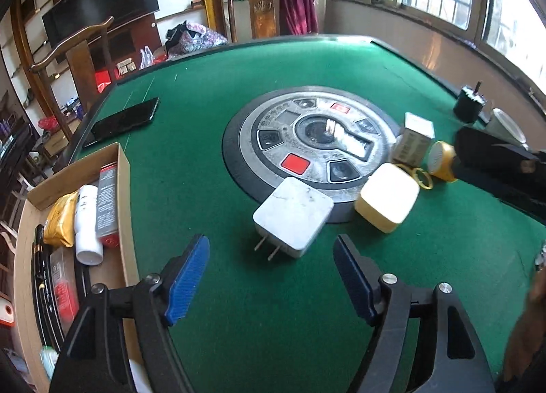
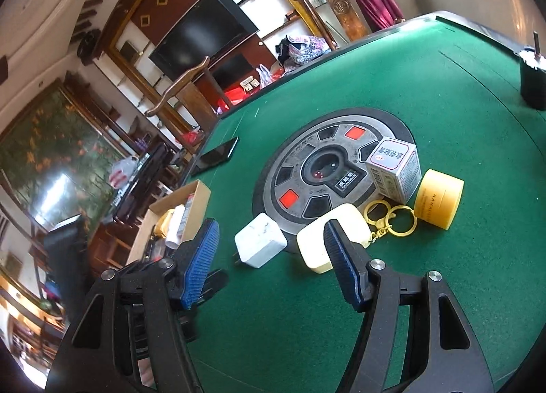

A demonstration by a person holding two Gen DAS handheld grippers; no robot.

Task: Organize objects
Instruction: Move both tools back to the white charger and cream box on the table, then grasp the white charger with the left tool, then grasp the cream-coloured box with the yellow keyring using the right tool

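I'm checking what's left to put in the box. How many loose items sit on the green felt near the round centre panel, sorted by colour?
White: 2, charger plug, small printed box
Yellow or cream: 3, square case, round jar, gold key ring
Total: 5

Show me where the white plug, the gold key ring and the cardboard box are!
white plug (image 1: 293, 215): left wrist view, on its flat top face.
gold key ring (image 2: 404, 219): right wrist view, on the rim of the bigger ring.
cardboard box (image 1: 123, 195): left wrist view, on its long side wall.
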